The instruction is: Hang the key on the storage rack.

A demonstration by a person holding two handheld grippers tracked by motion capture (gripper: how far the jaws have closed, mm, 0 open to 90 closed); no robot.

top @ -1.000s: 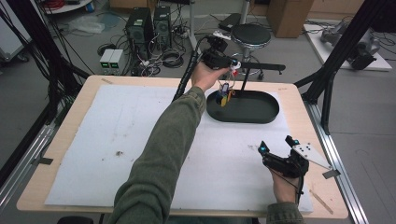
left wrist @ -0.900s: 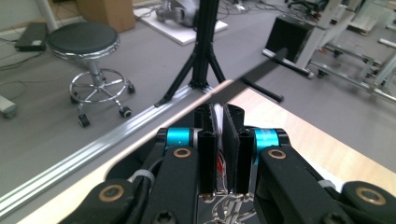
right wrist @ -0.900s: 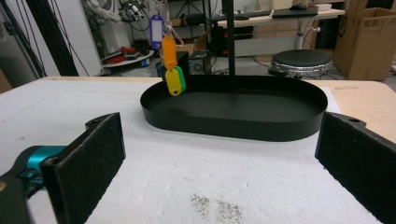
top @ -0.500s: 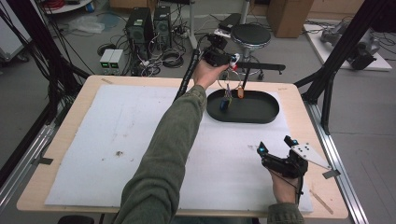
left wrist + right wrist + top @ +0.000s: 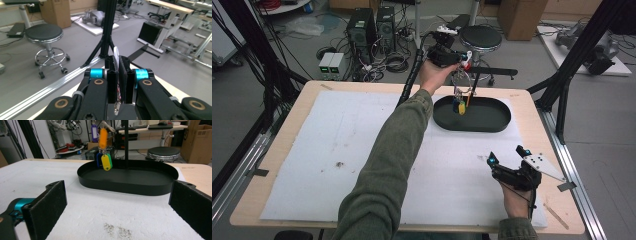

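My left gripper (image 5: 451, 54) is held high over the far end of a black oval tray (image 5: 472, 128). Its jaws are shut on a thin white tag (image 5: 116, 53). From it a ring of key tags (image 5: 458, 105) hangs down to just above the tray floor, beside a thin black post (image 5: 473, 86). The right gripper view shows yellow, blue and green tags (image 5: 106, 161) under an orange one (image 5: 102, 135), next to the post (image 5: 126, 145). My right gripper (image 5: 505, 155) rests on the white mat (image 5: 337, 135) at the front right, open, with nothing between its pads (image 5: 53, 200).
The post carries a horizontal black arm (image 5: 494, 72) that reaches past the table's far edge. A person's left sleeve (image 5: 387, 165) stretches across the mat's middle. Black frame legs (image 5: 562, 90) stand at the right of the table; a stool (image 5: 480, 36) and computers lie beyond.
My left gripper has risen a little and drifted away from me with the tags, which swing slightly to the right over the tray. The right gripper has not moved.
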